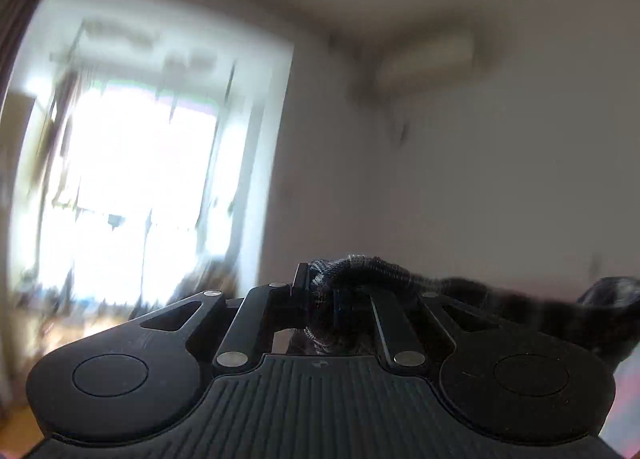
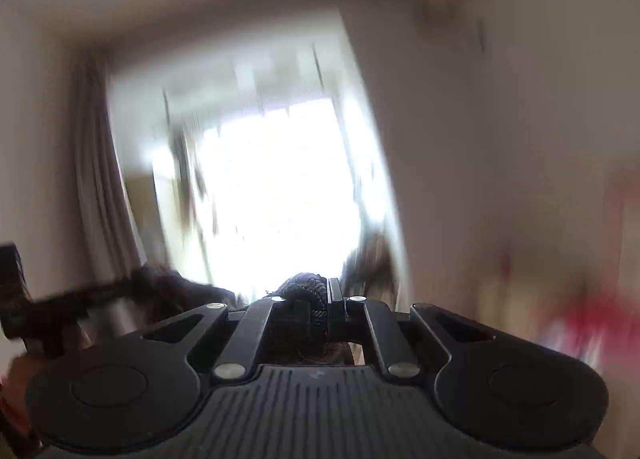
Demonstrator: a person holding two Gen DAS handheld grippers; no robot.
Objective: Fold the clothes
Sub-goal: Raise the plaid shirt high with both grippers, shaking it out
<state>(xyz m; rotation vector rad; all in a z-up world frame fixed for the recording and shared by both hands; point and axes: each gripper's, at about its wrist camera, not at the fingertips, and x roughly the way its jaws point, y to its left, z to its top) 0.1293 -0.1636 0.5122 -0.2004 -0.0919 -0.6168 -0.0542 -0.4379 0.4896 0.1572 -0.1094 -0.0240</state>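
Note:
A dark grey knitted garment (image 1: 384, 269) is pinched in my left gripper (image 1: 320, 287), whose jaws are shut on a bunched fold of it. The cloth runs off to the right as a taut band toward a dark lump (image 1: 612, 295) at the frame edge. In the right wrist view my right gripper (image 2: 320, 295) is shut on another bunch of the same dark garment (image 2: 304, 285). From there the cloth stretches left toward the other gripper (image 2: 16, 299), seen blurred at the left edge. Both grippers point roughly level, high in the room.
A bright window or balcony door (image 1: 140, 163) fills the left of the view, with a curtain (image 2: 100, 179) beside it. A wall air conditioner (image 1: 428, 63) hangs high on a pale wall. Something blurred and red (image 2: 592, 311) lies low on the right. Both pictures are motion-blurred.

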